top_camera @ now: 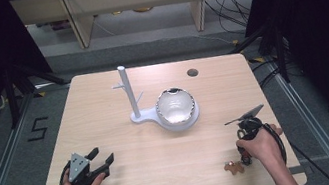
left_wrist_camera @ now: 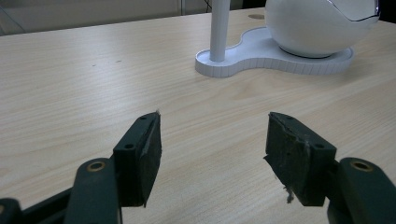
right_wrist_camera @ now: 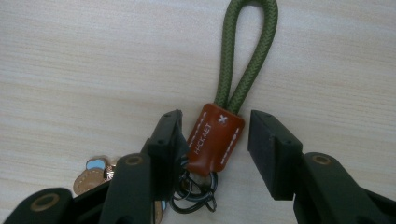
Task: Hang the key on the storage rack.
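Right gripper [top_camera: 244, 136] sits at the table's [top_camera: 164, 163] near right corner in the high view, over a keychain [top_camera: 235, 166]; left gripper [top_camera: 98, 164] rests open, empty, near left; its own view shows jaws wide toward a white stand [left_wrist_camera: 275, 58]; right gripper view: jaws part-open, flanking the keychain's brown leather tab [right_wrist_camera: 214, 139], green cord loop [right_wrist_camera: 247, 51] beyond.

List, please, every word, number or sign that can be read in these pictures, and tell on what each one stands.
"HICKAET", with a small white cross sewn above it: on the brown leather tab of the keychain, below its green cord loop.
"5": black mark on the grey floor left of the table.
Nothing else is readable.
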The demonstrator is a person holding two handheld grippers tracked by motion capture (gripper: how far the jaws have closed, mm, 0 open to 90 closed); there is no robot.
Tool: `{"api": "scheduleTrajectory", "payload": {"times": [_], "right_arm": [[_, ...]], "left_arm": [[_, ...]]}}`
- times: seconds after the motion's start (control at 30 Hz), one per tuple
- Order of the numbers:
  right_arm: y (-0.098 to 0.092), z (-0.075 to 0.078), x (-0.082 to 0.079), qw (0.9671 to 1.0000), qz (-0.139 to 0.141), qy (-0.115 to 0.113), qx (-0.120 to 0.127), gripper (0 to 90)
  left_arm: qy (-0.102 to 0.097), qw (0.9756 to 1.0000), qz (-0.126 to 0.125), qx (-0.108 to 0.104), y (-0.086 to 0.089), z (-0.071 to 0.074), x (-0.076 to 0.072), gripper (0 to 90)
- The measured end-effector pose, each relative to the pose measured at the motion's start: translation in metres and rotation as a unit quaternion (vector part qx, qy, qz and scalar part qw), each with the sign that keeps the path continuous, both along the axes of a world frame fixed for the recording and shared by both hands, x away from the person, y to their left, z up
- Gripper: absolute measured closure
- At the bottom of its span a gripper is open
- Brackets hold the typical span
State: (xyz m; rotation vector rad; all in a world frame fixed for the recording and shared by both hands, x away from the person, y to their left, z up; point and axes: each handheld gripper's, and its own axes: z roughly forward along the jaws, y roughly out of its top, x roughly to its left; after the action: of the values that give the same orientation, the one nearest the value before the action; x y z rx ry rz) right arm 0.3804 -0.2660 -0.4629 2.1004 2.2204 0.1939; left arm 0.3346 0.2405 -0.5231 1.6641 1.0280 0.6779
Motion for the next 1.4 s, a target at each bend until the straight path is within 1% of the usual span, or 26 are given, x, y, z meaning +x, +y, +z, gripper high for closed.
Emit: {"api": "scheduleTrajectory", "payload": {"times": [0.07,0.1,0.13,0.17,0.4,0.47,0.5,0.57,0.63,0.67,0.73,0.77,0.8,0.87,0.9,0.97,1.0,1.03,1.1,1.13,1.17,1.23,1.27,1.3,1.37,1.4], "right_arm": [[0.0008,0.0000,0.0005,1.0000,-0.001,0.003,-0.006,55.6],[0.0013,0.0002,0.0000,1.0000,0.005,0.001,-0.002,55.6],[0.0026,-0.0006,-0.0003,1.0000,-0.002,-0.002,-0.004,55.6],[0.0024,-0.0016,0.0008,1.0000,0.000,0.005,-0.008,55.6],[0.0042,-0.0055,0.0000,0.9999,-0.003,0.007,-0.013,56.4],[0.0033,-0.0068,-0.0006,0.9998,0.010,0.004,-0.015,57.8],[0.0033,-0.0068,-0.0006,0.9998,0.010,0.004,-0.015,57.8],[0.0035,-0.0079,-0.0001,0.9996,0.017,0.012,-0.020,60.0],[0.0072,-0.0085,-0.0005,0.9997,-0.006,0.017,-0.014,61.0],[0.0052,-0.0076,-0.0002,0.9996,0.012,0.016,-0.018,61.7],[0.0038,-0.0077,-0.0002,0.9994,0.024,0.017,-0.017,64.2],[0.0038,-0.0077,-0.0002,0.9994,0.024,0.017,-0.017,64.2],[0.0044,-0.0076,0.0002,0.9993,0.021,0.020,-0.023,67.0],[0.0042,-0.0076,0.0003,0.9993,0.021,0.019,-0.025,67.0],[0.0059,-0.0072,0.0000,0.9995,0.010,0.023,-0.021,67.0],[0.0033,-0.0082,0.0005,0.9990,0.032,0.016,-0.026,67.3],[0.0037,-0.0084,0.0008,0.9991,0.027,0.018,-0.028,67.4],[0.0037,-0.0072,-0.0002,0.9989,0.035,0.018,-0.025,67.6],[0.0046,-0.0071,-0.0003,0.9991,0.030,0.018,-0.025,67.7],[0.0031,-0.0077,-0.0005,0.9988,0.038,0.014,-0.026,68.1],[0.0038,-0.0070,-0.0010,0.9989,0.037,0.015,-0.024,68.1],[0.0036,-0.0064,-0.0017,0.9991,0.035,0.010,-0.022,68.3],[0.0030,-0.0043,-0.0028,0.9991,0.039,0.004,-0.016,68.4],[0.0008,-0.0043,-0.0031,0.9985,0.051,-0.002,-0.019,68.3],[0.0024,-0.0013,-0.0044,0.9990,0.043,-0.007,-0.010,68.4],[0.0016,-0.0014,-0.0049,0.9987,0.048,-0.013,-0.015,68.4]], "left_arm": [[0.000,1.0000,0.000,0.000,0.0000,0.0000,-0.0001,35.3],[0.000,1.0000,0.000,0.000,0.0001,0.0000,0.0000,35.3],[0.000,1.0000,0.000,0.000,0.0002,0.0000,0.0000,35.3],[0.000,1.0000,0.000,0.000,0.0002,0.0000,-0.0001,35.3],[0.000,1.0000,0.001,0.000,-0.0002,0.0000,-0.0005,35.4],[0.000,1.0000,0.001,0.001,-0.0002,0.0000,-0.0004,35.4],[0.000,1.0000,0.001,0.001,-0.0002,0.0000,-0.0004,35.4],[0.001,1.0000,0.001,-0.001,0.0000,0.0000,-0.0006,35.4],[0.004,1.0000,0.004,0.001,0.0003,0.0005,-0.0011,35.4],[0.004,1.0000,0.004,0.000,0.0002,0.0005,-0.0011,35.4],[0.001,1.0000,0.002,-0.002,0.0001,0.0000,-0.0004,35.5],[0.001,1.0000,0.002,-0.002,0.0001,0.0000,-0.0004,35.5],[0.002,1.0000,0.002,0.000,0.0001,0.0002,-0.0008,35.5],[0.005,1.0000,0.004,0.002,0.0002,0.0007,-0.0014,35.4],[0.003,1.0000,0.004,0.001,0.0003,0.0005,-0.0011,35.5],[0.004,1.0000,0.004,0.000,0.0003,0.0005,-0.0011,35.5],[0.004,1.0000,0.004,0.001,0.0003,0.0005,-0.0011,35.5],[0.004,1.0000,0.004,0.001,0.0002,0.0005,-0.0012,35.5],[0.004,1.0000,0.004,0.002,0.0002,0.0006,-0.0012,35.5],[0.004,1.0000,0.004,0.002,0.0002,0.0006,-0.0014,35.4],[0.004,1.0000,0.004,0.002,0.0003,0.0006,-0.0014,35.5],[0.004,1.0000,0.004,0.000,0.0002,0.0005,-0.0013,35.5],[0.004,1.0000,0.004,0.001,0.0003,0.0005,-0.0012,35.5],[0.004,1.0000,0.004,0.001,0.0003,0.0005,-0.0013,35.5],[0.003,1.0000,0.005,0.000,0.0003,0.0005,-0.0013,35.5],[0.003,1.0000,0.005,0.000,0.0003,0.0005,-0.0013,35.4]]}}
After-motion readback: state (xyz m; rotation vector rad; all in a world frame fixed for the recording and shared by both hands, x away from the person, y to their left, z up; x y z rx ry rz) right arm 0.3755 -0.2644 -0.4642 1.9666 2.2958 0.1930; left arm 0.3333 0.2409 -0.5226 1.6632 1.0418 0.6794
